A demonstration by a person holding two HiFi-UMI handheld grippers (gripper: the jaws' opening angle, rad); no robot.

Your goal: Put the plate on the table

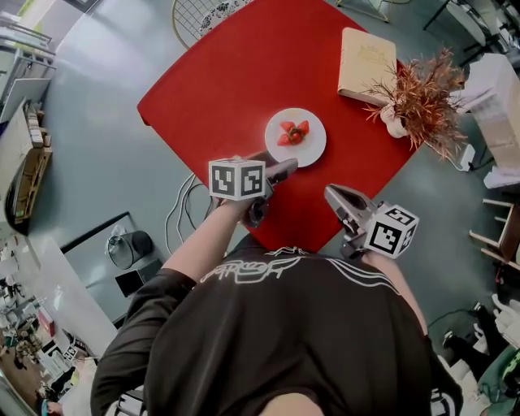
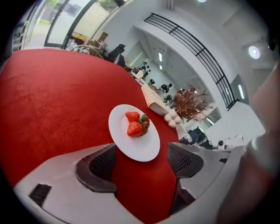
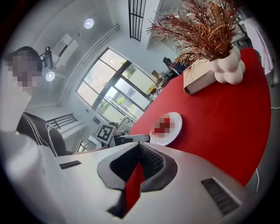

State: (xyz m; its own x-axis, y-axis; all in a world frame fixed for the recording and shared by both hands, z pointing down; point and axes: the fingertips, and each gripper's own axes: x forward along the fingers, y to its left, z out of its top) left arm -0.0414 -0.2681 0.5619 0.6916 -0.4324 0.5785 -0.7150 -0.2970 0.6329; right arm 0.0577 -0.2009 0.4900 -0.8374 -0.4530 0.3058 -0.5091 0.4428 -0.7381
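Note:
A white plate (image 1: 295, 136) with strawberries (image 1: 293, 132) lies flat on the red table (image 1: 236, 73), near its front edge. My left gripper (image 1: 276, 175) hovers just short of the plate's near rim. In the left gripper view its jaws stand wide apart, the plate (image 2: 134, 132) lies on the cloth just beyond the left gripper (image 2: 142, 157), and nothing is between the pads. My right gripper (image 1: 331, 193) hangs over the table's front corner, to the right of the plate. The right gripper (image 3: 140, 146) is shut and empty, with the plate (image 3: 166, 128) farther off.
A tan book (image 1: 366, 61) and a dried reddish plant (image 1: 422, 97) in a white vase (image 1: 394, 122) stand at the table's far right. A wire chair (image 1: 203, 16) stands behind the table. Cables (image 1: 179, 211) lie on the grey floor at left.

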